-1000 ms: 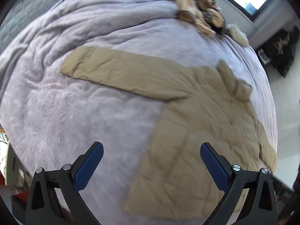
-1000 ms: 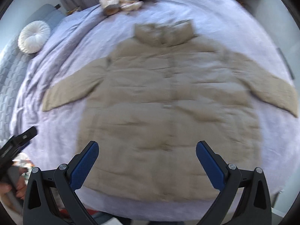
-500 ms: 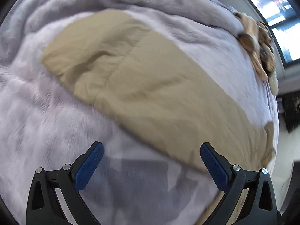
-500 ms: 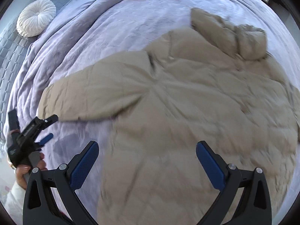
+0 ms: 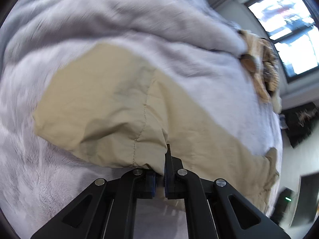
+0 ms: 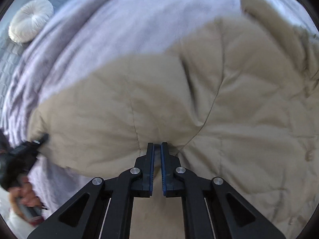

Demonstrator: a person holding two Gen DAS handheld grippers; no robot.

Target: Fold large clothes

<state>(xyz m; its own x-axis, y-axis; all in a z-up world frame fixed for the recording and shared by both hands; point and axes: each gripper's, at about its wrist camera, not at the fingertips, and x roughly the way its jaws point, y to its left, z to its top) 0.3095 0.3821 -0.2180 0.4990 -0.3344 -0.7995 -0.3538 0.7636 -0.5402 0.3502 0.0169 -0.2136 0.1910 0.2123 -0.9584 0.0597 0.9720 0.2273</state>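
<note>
Both grippers point steeply down at the beige jacket (image 6: 199,99) spread on the bed (image 6: 119,20). The left gripper (image 5: 159,171) has just clamped its sleeve edge, the right gripper (image 6: 157,149) the underarm fold. Blur hides the seams.

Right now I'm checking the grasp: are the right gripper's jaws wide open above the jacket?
No, the right gripper has its jaws closed, pinching a fold of the tan jacket.

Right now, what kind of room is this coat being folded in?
Most likely a bedroom. The tan coat lies on a bed spread with a plush lavender blanket, a round white cushion sits by a quilted grey headboard, and a window lights the far side.
</note>
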